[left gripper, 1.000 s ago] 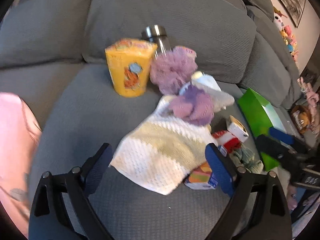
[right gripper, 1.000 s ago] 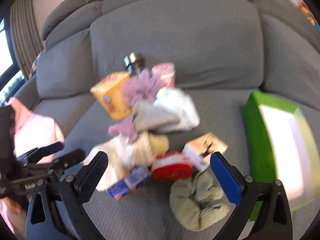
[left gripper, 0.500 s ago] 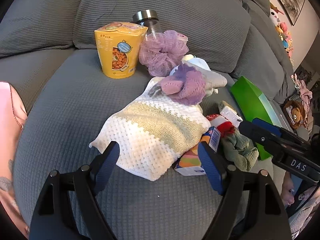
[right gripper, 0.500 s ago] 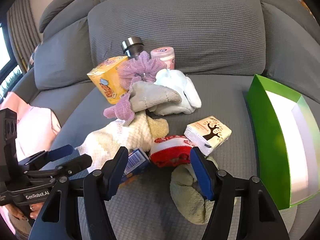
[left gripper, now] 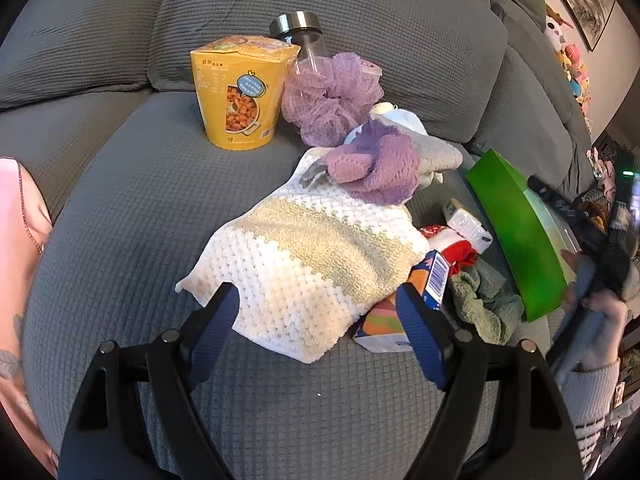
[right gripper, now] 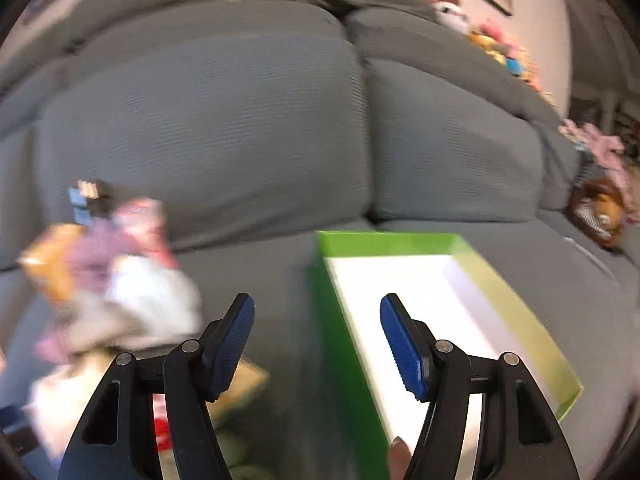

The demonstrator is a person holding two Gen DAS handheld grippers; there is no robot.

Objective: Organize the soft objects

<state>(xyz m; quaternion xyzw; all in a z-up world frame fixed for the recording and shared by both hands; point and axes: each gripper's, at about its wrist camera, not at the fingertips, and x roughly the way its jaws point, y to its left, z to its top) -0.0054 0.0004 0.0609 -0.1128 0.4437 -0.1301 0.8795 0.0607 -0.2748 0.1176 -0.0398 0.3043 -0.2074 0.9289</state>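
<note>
On the grey sofa (left gripper: 120, 208), at the far left edge of the left wrist view, a strip of pink cloth (left gripper: 20, 216) shows. Further right a yellow noodle cup (left gripper: 240, 92) stands upright at the back of the seat, with a steel-capped bottle (left gripper: 298, 36) just behind it and a purple mesh puff (left gripper: 332, 96) touching its right side. In front of these lies a white and cream knitted cloth (left gripper: 304, 256), and a purple knitted piece (left gripper: 376, 168) rests on its far end.

The left gripper (left gripper: 316, 328) hangs over the near edge of that cloth, its jaws wide apart with nothing pressed between them. At its right finger a small orange and blue carton (left gripper: 416, 300) lies against the cloth, with a red and white pack (left gripper: 452, 240), a small white box (left gripper: 468, 224) and a crumpled green rag (left gripper: 488, 304) just beside it. Right of these sits the green box (left gripper: 516, 236).

In the blurred right wrist view, the right gripper (right gripper: 316, 340) straddles the near left wall of the green box (right gripper: 340, 344), jaws moderately apart and holding nothing. The box's white inside is bare.
</note>
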